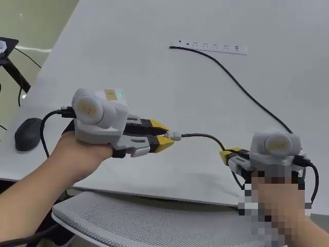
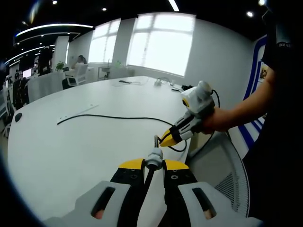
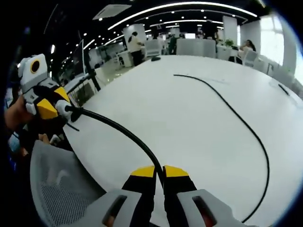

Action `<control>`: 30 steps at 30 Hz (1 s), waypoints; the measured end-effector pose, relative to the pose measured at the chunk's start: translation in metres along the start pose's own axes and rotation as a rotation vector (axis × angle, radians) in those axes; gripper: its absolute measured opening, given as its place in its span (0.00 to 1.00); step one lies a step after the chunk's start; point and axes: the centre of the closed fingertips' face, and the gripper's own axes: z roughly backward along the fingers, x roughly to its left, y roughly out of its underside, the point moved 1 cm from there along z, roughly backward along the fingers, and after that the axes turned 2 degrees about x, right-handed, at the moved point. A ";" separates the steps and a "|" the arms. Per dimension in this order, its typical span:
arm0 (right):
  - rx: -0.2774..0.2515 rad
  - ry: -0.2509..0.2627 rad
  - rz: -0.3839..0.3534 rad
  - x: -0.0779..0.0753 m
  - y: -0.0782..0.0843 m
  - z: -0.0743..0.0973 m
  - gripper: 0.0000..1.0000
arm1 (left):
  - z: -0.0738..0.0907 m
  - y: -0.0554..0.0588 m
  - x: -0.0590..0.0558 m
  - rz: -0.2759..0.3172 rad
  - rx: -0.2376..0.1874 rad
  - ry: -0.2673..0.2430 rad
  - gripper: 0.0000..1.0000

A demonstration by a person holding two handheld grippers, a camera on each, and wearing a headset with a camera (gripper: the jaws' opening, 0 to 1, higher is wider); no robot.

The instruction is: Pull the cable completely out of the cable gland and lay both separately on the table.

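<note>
Mesh of a chair [image 1: 128, 221] lay nearest, under the person's forearms at the table's edge. Just above it the right gripper [image 1: 230, 154] had its yellow-tipped jaws pinched tight on the black cable [image 1: 203, 136], which arched up from there to the left gripper [image 1: 164, 138]. That gripper was clamped on the pale cable gland [image 1: 175, 136], held in the air over the near part of the white table [image 1: 154, 77]. The cable entered the gland's mouth, so it was not yet free. In the left gripper view a dark length ran back between the jaws behind the gland, which I judged to be the cable's tail.

To do the pull well, the left gripper should have kept the gland steady while the right drew the cable straight along the gland's axis. The bend in the cable would need taking up first, since a sideways tug could bind it in the seal. A regrip closer to the gland would probably be needed for the tail to clear.

Farther off, a mouse [image 1: 27, 134] sat at the left edge. A long black cord [image 1: 241, 87] crossed the table to a power strip [image 1: 211, 47] at the far side.

Counted: two grippers, one gland, one cable in work, one other cord, one power strip, one mouse, one chair.
</note>
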 end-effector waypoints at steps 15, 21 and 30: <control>-0.004 0.012 0.042 -0.004 0.003 0.003 0.02 | -0.002 0.001 0.000 0.004 0.002 -0.006 0.15; -0.019 0.017 0.085 -0.008 -0.002 0.007 0.02 | -0.004 0.000 0.000 0.011 0.004 -0.007 0.15; -0.036 -0.006 0.129 -0.006 -0.006 0.014 0.10 | -0.005 -0.003 0.005 0.026 0.005 -0.020 0.15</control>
